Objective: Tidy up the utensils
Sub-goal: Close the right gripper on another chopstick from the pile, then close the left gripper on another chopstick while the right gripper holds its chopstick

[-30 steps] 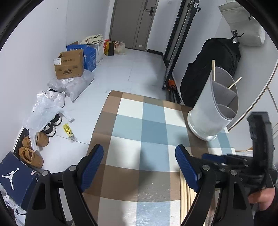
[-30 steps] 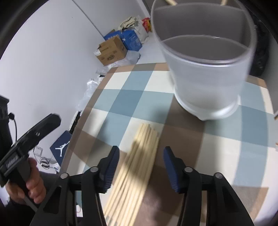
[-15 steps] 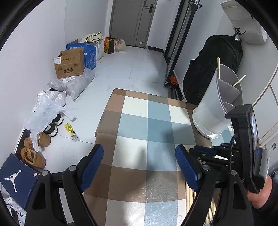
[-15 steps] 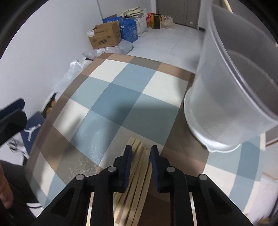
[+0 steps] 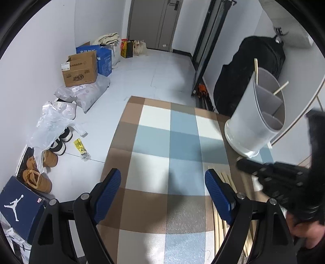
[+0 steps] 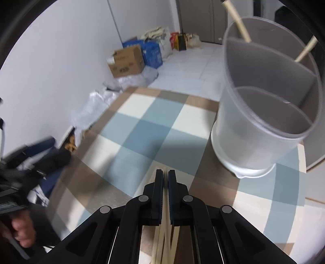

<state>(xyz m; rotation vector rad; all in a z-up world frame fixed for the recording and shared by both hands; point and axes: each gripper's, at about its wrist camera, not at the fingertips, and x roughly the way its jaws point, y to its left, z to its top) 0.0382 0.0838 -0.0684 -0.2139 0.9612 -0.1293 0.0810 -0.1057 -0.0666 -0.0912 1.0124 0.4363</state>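
Note:
A frosted grey divided utensil holder (image 6: 264, 113) stands on the checked tablecloth (image 6: 142, 132), with two wooden chopsticks (image 6: 237, 16) in its far compartment; it also shows in the left wrist view (image 5: 256, 119). A bundle of wooden chopsticks (image 6: 162, 239) lies on the cloth under my right gripper (image 6: 165, 180), whose jaws are shut on one chopstick from the pile. The bundle also shows in the left wrist view (image 5: 225, 178). My left gripper (image 5: 162, 188) is open and empty above the cloth, left of the pile.
The table's left edge drops to a tiled floor with a cardboard box (image 5: 80, 70), plastic bags (image 5: 50, 121), shoes (image 5: 38, 176) and a blue shoebox (image 5: 18, 205). A black bag (image 5: 249, 69) stands behind the holder.
My right gripper has come down over the chopstick pile and closed from wide open to shut on a chopstick. My left gripper stays open and has drifted slightly.

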